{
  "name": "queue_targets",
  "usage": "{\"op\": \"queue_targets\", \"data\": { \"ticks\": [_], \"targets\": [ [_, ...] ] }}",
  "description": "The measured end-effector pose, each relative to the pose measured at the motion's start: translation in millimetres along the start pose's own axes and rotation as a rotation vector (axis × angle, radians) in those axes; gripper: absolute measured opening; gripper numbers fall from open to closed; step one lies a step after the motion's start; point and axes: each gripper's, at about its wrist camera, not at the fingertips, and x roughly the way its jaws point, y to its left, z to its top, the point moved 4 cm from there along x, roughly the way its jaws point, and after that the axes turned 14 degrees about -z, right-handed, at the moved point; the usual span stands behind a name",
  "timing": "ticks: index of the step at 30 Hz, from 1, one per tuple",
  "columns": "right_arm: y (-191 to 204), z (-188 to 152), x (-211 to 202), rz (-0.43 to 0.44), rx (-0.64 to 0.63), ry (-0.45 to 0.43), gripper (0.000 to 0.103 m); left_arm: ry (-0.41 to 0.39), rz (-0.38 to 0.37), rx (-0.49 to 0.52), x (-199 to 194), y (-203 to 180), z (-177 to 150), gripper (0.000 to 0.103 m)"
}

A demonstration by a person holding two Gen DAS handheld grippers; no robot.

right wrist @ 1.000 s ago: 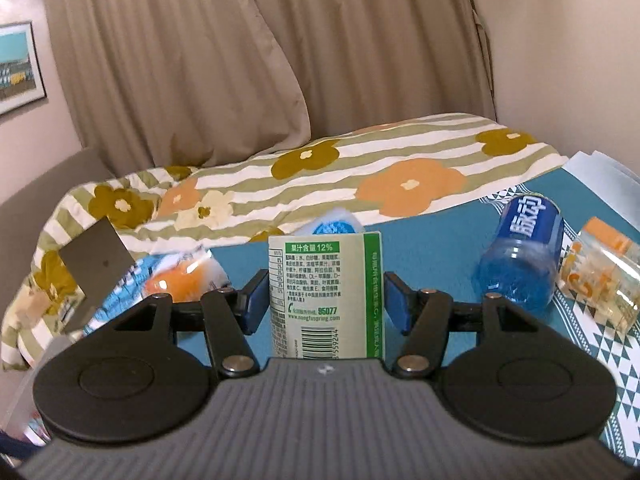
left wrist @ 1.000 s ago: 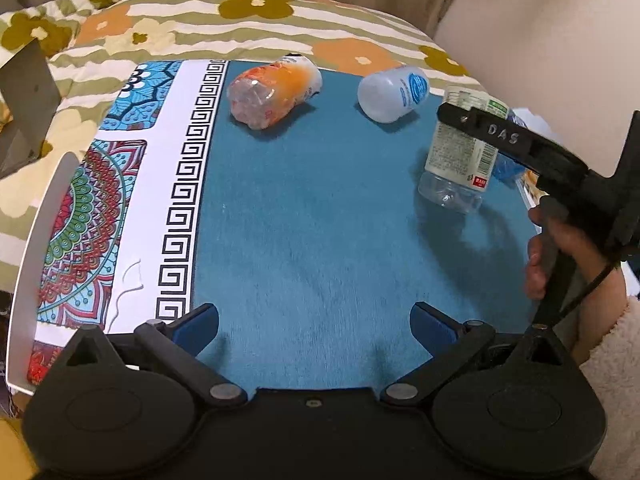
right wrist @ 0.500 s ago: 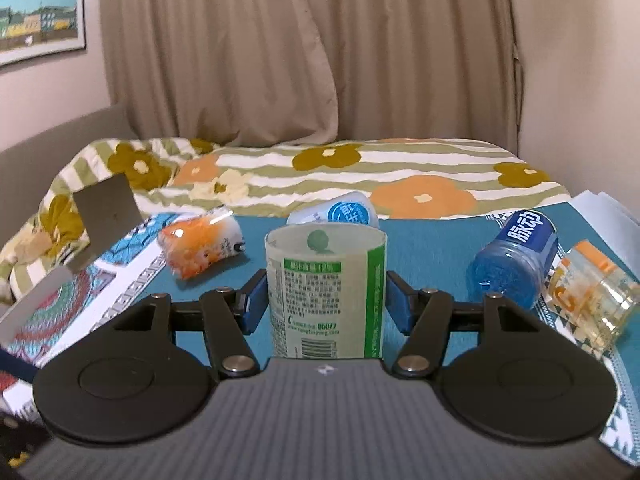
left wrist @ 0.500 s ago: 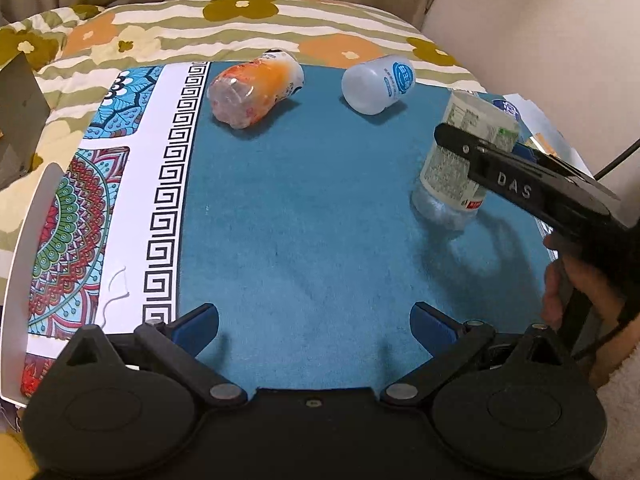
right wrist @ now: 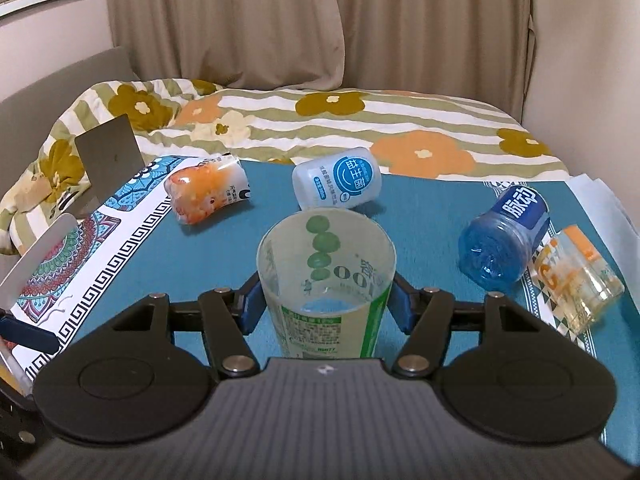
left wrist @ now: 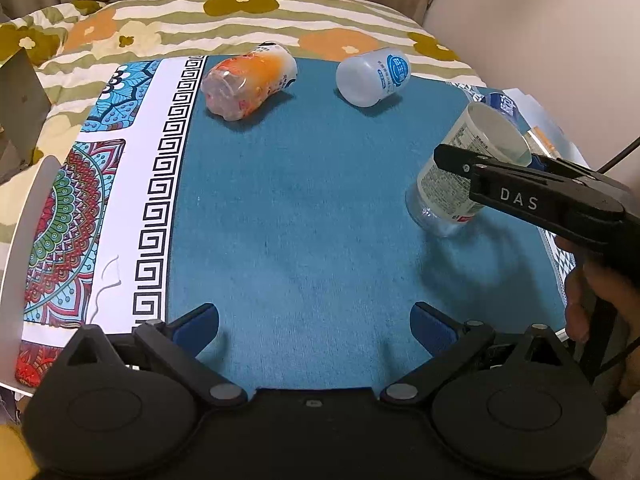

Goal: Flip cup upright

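A clear plastic cup with a green-and-white label [right wrist: 326, 280] stands upright, open mouth up, on the teal cloth [left wrist: 304, 216]. My right gripper [right wrist: 326, 306] is shut on its sides, blue pads against the label. In the left wrist view the same cup [left wrist: 460, 176] stands at the right with the right gripper's black finger [left wrist: 520, 196] across it. My left gripper [left wrist: 316, 324] is open and empty, low over the near part of the cloth.
An orange cup [left wrist: 248, 80] and a white cup with a blue logo [left wrist: 374, 76] lie on their sides at the back. A blue cup [right wrist: 504, 240] and a clear orange-printed cup [right wrist: 576, 276] lie at the right. A floral blanket [right wrist: 320, 120] lies behind.
The right gripper has tilted down and lowered with the cup, so the cup's open mouth now shows from above. The left gripper has drifted slightly and stayed open.
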Motion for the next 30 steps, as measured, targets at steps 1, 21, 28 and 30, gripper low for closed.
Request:
{"op": "queue_targets", "data": {
  "ticks": [1, 21, 28, 30],
  "targets": [
    [0, 0, 0, -0.003, -0.004, 0.004, 0.078, -0.002, 0.001, -0.002, -1, 0, 0, 0.103],
    [-60, 42, -86, -0.077, -0.030, 0.179, 0.103, -0.171, 0.093, 0.023, -79, -50, 26, 0.103],
    [-84, 36, -125, -0.132, -0.028, 0.244, 0.103, -0.216, 0.099, 0.056, -95, -74, 26, 0.103],
    [-89, 29, -128, -0.137, -0.006, 0.273, 0.103, -0.224, 0.093, 0.057, -98, -78, 24, 0.103]
  ]
}}
